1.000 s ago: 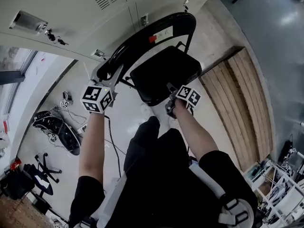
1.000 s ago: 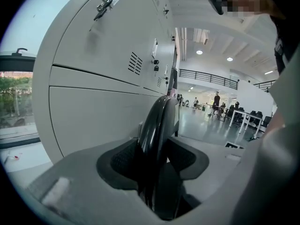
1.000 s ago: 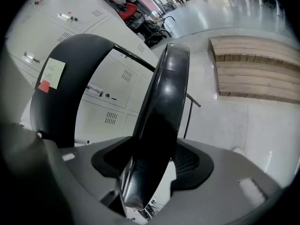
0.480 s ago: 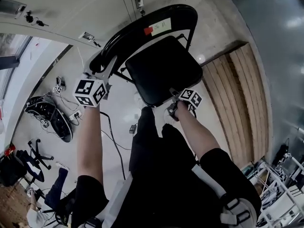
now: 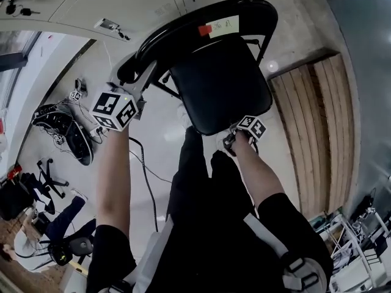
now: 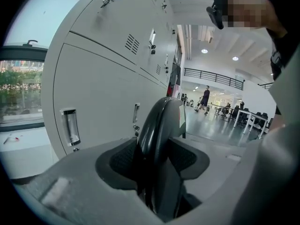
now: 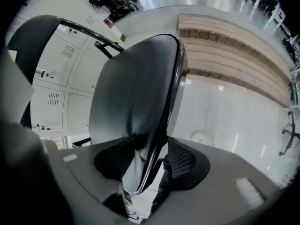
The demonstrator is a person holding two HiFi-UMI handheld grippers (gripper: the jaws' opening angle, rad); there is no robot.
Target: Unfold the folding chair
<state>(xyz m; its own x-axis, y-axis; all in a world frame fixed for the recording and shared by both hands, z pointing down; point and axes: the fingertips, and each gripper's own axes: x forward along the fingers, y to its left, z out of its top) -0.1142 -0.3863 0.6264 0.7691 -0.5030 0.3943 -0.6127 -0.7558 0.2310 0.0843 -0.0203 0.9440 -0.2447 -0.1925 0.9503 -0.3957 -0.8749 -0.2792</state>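
Watching from the head view first: the folding chair [image 5: 201, 54] stands on the floor just ahead of both tools. My left tool [image 5: 142, 81] is on the backrest [image 5: 183, 24] rim at the side. My right tool [image 5: 234, 139] points steeply down at the near edge of the seat [image 5: 220, 84]. Beyond the chair, past both tool tips, are pale lockers [image 5: 91, 5]; off to the right tool's outer side lies a wooden platform [image 5: 317, 115].

Left gripper view now: the left tool [image 6: 154, 159] is pinching the backrest's [image 6: 157, 121] dark curved rim, pads [image 6: 123, 157] snug on either side.

Right gripper view: the right tool [image 7: 151, 165] has the seat [image 7: 136, 88] edge between its jaws, which have just been closing, and I read that as a firm pinch.

My judgement: the seat looks swung well away from the backrest, so the unfolding is mostly done. What's left is pressing it fully down, checking that the chair stands, and letting go.
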